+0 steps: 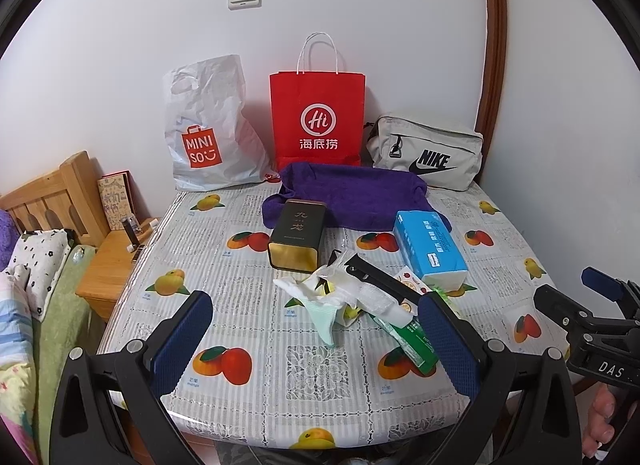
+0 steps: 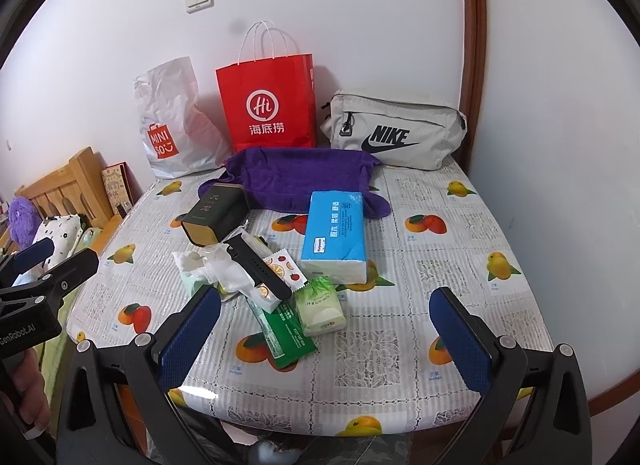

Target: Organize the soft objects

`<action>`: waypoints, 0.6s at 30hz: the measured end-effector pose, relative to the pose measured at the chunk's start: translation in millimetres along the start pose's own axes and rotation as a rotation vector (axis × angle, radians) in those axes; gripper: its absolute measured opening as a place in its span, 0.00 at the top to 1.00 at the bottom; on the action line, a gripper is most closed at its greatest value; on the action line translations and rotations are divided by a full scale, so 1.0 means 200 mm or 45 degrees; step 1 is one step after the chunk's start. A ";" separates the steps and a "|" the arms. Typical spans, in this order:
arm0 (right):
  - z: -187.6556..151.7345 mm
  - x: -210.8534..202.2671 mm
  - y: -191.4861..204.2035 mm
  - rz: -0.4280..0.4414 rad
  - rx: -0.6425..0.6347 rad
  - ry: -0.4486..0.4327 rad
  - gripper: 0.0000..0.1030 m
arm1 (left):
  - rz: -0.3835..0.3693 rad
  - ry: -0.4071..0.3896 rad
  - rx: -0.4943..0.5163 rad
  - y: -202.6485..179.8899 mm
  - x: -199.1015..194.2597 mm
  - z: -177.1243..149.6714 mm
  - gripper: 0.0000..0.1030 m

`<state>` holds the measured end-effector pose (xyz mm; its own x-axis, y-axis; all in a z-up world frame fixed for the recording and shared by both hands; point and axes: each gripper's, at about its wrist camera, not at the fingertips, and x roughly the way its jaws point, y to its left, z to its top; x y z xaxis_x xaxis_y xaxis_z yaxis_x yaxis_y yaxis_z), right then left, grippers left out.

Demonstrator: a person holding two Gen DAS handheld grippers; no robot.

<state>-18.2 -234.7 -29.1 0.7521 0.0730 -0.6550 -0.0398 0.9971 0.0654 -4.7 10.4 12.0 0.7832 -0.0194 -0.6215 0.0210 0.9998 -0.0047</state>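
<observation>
While both tools hang over the near edge of the table (image 1: 500, 233), this is what I read from my two feeds.

Left gripper (image 1: 316, 345): I have its blue pads spread wide, with nothing between them; it sits low over the near side, in front of the pile of small things.

Right gripper (image 2: 326, 341): I hold it just as wide open and empty, over the near edge, to the right of the pile.

Purple towel (image 1: 352, 193): rumpled at the far side of the table, in front of the bags.

Blue tissue pack (image 2: 334, 237): lying flat to the right of the middle, its far end touching the towel.

Dark tin (image 1: 296, 239): on its side, left of the tissue pack, its far end against the towel's edge.

Pile: a crumpled white cloth (image 2: 224, 271), a black strap (image 2: 260, 271) lying across it, a fruit-print sachet (image 2: 284, 267), a green packet (image 2: 286, 339) and a small pale-green tissue pack (image 2: 320, 307), all touching or overlapping near the centre.

Far edge, by the wall: a white plastic bag (image 1: 208, 125) at left, a red paper bag (image 1: 318, 121) upright in the middle, a grey pouch (image 1: 428, 153) at right.

Off the table, left: a wooden stand (image 1: 108, 265) and a flower-print pillow (image 1: 44, 261).

Hands: I see part of the person's hand (image 1: 600, 421) under the right tool.
</observation>
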 end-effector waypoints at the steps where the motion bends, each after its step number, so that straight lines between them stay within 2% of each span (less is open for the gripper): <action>1: 0.01 0.01 0.00 0.000 0.001 0.002 0.00 | -0.001 -0.002 0.000 0.00 0.00 0.00 0.00; 18: 0.00 0.00 0.01 -0.006 -0.002 0.001 0.00 | -0.004 -0.003 0.001 0.01 -0.01 0.00 0.00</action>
<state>-18.5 -232.8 -29.8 0.7517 0.0684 -0.6560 -0.0374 0.9974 0.0612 -5.7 11.6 13.5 0.7848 -0.0225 -0.6193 0.0239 0.9997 -0.0060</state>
